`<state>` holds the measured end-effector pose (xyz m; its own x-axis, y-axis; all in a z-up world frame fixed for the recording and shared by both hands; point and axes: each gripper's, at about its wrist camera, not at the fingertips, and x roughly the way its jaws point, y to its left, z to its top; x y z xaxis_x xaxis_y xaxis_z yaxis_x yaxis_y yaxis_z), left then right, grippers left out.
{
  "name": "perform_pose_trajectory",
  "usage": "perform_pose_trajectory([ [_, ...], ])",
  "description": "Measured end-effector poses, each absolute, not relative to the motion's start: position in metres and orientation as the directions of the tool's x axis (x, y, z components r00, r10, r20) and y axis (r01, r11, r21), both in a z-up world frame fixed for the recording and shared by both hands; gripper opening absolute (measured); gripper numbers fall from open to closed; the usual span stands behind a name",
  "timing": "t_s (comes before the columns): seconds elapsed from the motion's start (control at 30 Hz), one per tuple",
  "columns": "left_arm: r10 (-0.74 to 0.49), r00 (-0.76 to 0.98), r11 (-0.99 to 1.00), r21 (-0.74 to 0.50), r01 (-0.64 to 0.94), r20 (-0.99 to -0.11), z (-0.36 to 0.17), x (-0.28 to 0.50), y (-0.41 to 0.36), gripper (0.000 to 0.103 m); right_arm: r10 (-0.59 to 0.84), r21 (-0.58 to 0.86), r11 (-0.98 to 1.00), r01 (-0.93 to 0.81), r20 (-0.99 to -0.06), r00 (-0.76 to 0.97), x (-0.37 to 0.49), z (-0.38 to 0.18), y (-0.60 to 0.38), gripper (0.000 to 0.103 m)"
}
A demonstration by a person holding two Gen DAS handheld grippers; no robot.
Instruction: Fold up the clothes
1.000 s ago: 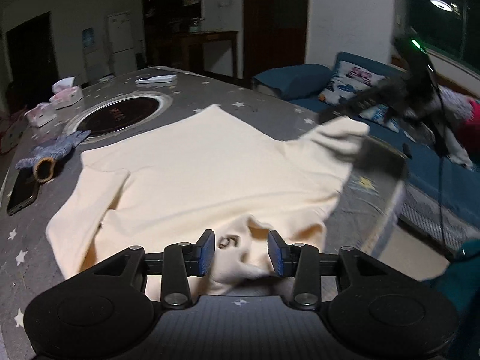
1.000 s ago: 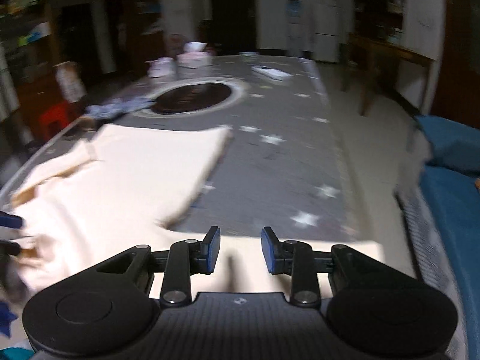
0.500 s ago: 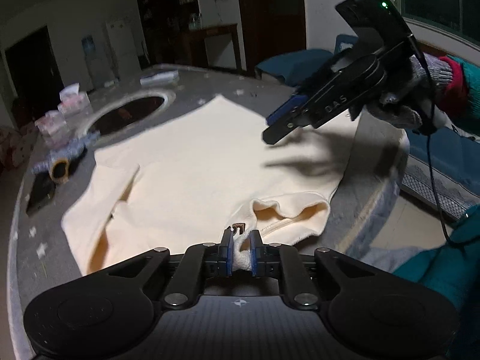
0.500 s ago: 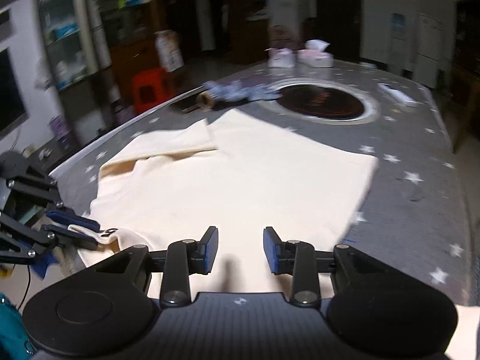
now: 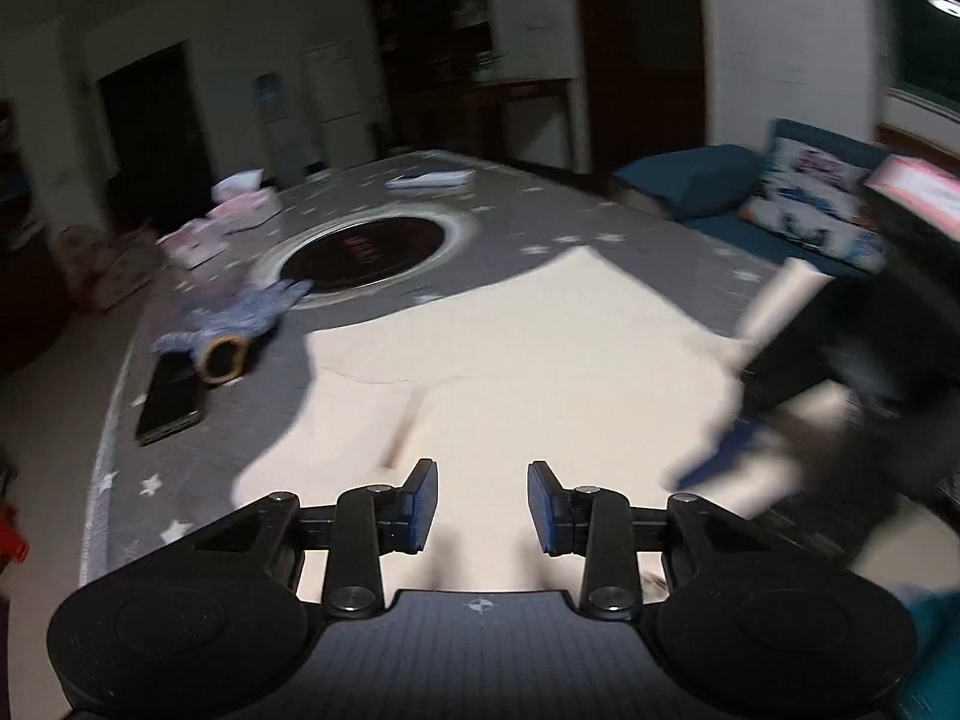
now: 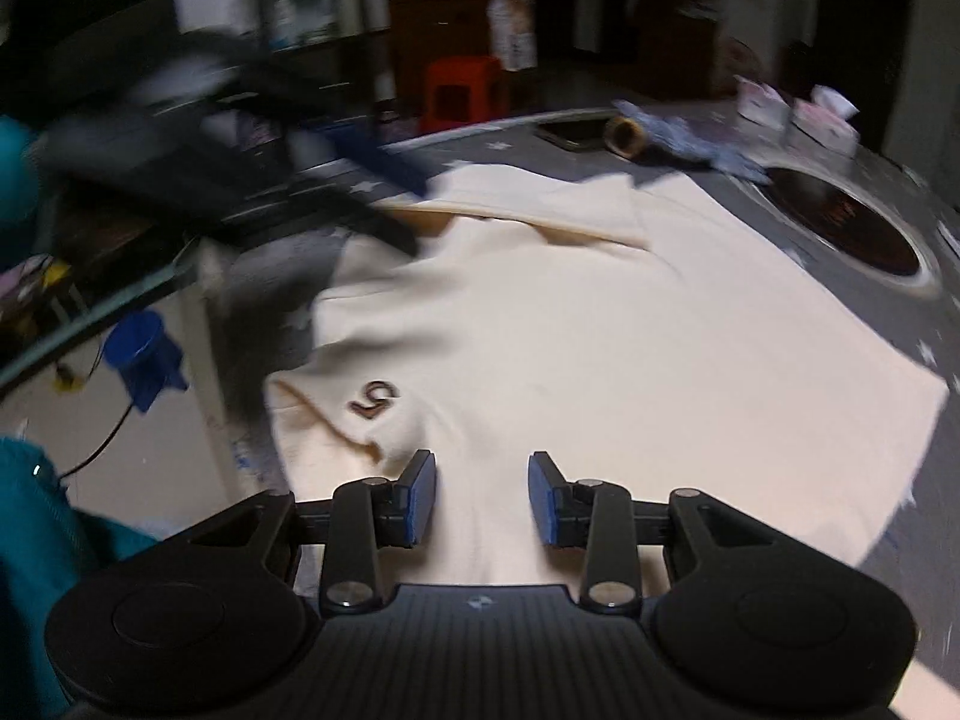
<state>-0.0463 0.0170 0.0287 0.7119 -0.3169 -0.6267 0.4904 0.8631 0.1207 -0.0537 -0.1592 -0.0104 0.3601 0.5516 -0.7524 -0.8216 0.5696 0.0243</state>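
Looking through the right wrist cam, you get the collar end of the shirt (image 6: 600, 330), with a brown "5" (image 6: 375, 399) stitched near the neck opening. The left cam doesn't show that at all. It gives the far half instead: a folded-in sleeve (image 5: 354, 420) on the left, plus the table clutter.

The left gripper (image 5: 483, 507) has its fingers spread wide with nothing between them, hanging over the shirt. The right gripper (image 6: 483, 498) is the same deal, wide apart and empty, just past the collar. Each one shows up as a dark blur in the other's view, so no detail there. Whether either is actually touching the fabric, can't tell.

The shirt is cream, spread mostly flat on a grey table (image 5: 540, 204) with a white star print. There's a round black burner (image 5: 366, 252) sunk in the middle. A blue glove (image 5: 240, 324) and a phone (image 5: 171, 399) sit left of the shirt, tissue boxes (image 5: 240, 210) further back.

The room is dim. Blue sofa (image 5: 696, 180) on the right of the left view, red stool (image 6: 462, 90) and shelves in the right view.
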Motion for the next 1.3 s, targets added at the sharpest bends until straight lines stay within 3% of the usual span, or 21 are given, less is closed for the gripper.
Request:
perform_pose_trajectory([
  [0.4,-0.171,0.714,0.905,0.179,0.386,-0.679,-0.010,0.033,0.009,0.035,0.522,0.024,0.638,-0.769,-0.749,0.409,-0.037,-0.006,-0.173,0.038],
  [0.5,-0.153,0.715,0.909,0.187,0.373,-0.682,-0.016,0.039,0.012,0.027,0.518,0.034,0.649,-0.760,-0.751,0.409,-0.031,-0.009,-0.176,0.038],
  [0.53,-0.153,0.719,0.911,0.185,0.368,-0.679,-0.016,0.040,0.014,0.018,0.517,0.035,0.650,-0.759,-0.752,0.408,-0.031,-0.010,-0.176,0.038],
  [0.6,-0.161,0.724,0.922,0.160,0.354,-0.670,-0.012,0.040,0.021,0.010,0.517,0.037,0.651,-0.758,-0.753,0.407,-0.030,-0.011,-0.177,0.039],
  [0.7,-0.178,0.746,0.940,0.112,0.321,-0.642,-0.002,0.037,0.036,0.007,0.514,0.038,0.656,-0.754,-0.754,0.409,-0.028,-0.012,-0.177,0.039],
  [1.07,-0.054,0.837,0.996,-0.086,0.008,-0.544,0.033,0.007,0.143,0.006,0.506,0.034,0.667,-0.745,-0.755,0.418,-0.027,-0.014,-0.175,0.040],
  [1.3,0.071,0.805,0.979,-0.111,-0.168,-0.588,0.009,-0.016,0.197,0.006,0.499,0.027,0.669,-0.743,-0.758,0.421,-0.027,-0.013,-0.174,0.043],
])
